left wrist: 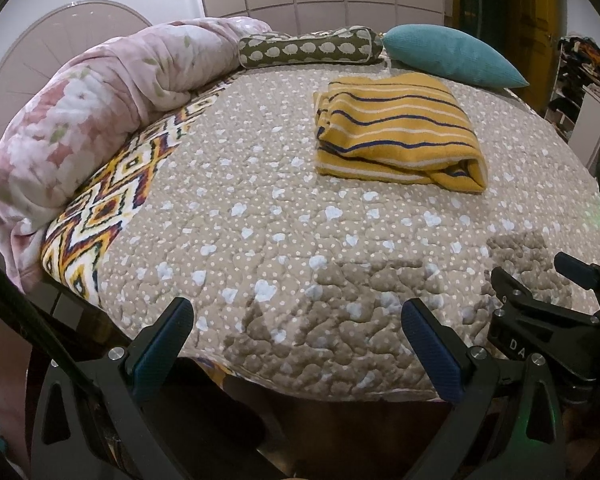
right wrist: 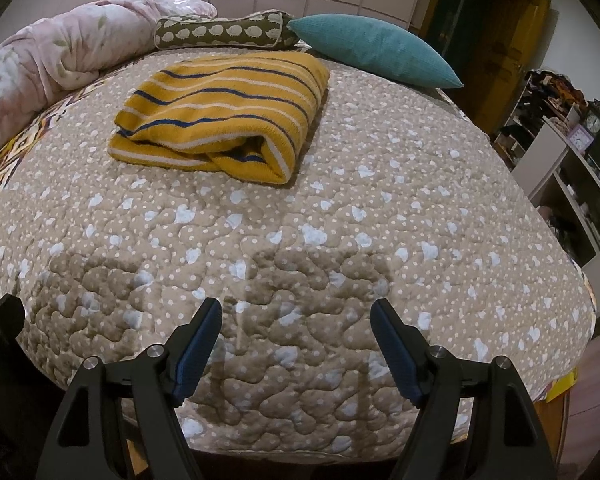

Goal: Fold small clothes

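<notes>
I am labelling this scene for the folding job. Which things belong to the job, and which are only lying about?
For the job: yellow striped garment, left tool, right tool.

Lying about: teal cushion, sheep-print bolster, pink floral duvet, quilted bedspread.

a mustard sweater (left wrist: 398, 130) with navy and white stripes is lying folded on the bed's far half, near the pillows.

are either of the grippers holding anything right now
Nothing is held. The left gripper and right gripper are both open and empty; the folded yellow striped garment lies untouched on the bed.
</notes>
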A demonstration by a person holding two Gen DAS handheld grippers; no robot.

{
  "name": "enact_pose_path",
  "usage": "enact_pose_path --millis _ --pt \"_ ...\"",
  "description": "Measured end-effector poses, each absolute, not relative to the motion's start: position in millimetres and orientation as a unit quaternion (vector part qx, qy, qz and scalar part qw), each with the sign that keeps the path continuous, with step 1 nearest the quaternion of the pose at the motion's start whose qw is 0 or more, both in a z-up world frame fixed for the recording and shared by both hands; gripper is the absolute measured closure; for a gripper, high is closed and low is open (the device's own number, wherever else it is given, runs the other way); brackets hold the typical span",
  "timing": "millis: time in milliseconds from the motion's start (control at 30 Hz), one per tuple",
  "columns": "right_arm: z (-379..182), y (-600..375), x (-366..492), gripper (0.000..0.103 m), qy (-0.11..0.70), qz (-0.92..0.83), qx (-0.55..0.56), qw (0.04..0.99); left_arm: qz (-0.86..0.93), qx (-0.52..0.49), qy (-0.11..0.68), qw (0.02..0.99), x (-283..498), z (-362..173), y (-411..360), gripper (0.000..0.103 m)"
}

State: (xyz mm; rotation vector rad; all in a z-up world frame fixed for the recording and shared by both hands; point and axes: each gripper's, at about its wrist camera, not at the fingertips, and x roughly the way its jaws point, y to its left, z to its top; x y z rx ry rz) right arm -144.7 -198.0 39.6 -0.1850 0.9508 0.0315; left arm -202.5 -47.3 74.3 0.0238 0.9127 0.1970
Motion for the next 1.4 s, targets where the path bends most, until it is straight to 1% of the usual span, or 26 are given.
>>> enact_pose_path --millis 300,1400 --pt "37 -197 -145 0.022 0.46 0.016 -0.092 0.883 0.085 -0.001 0.456 0.886 -199 68 -46 0.0" --pt "29 -195 -144 0.021 0.468 0.021 -0.097 0.878 0.079 -0.013 0.477 0.875 -195 58 -42 0.0"
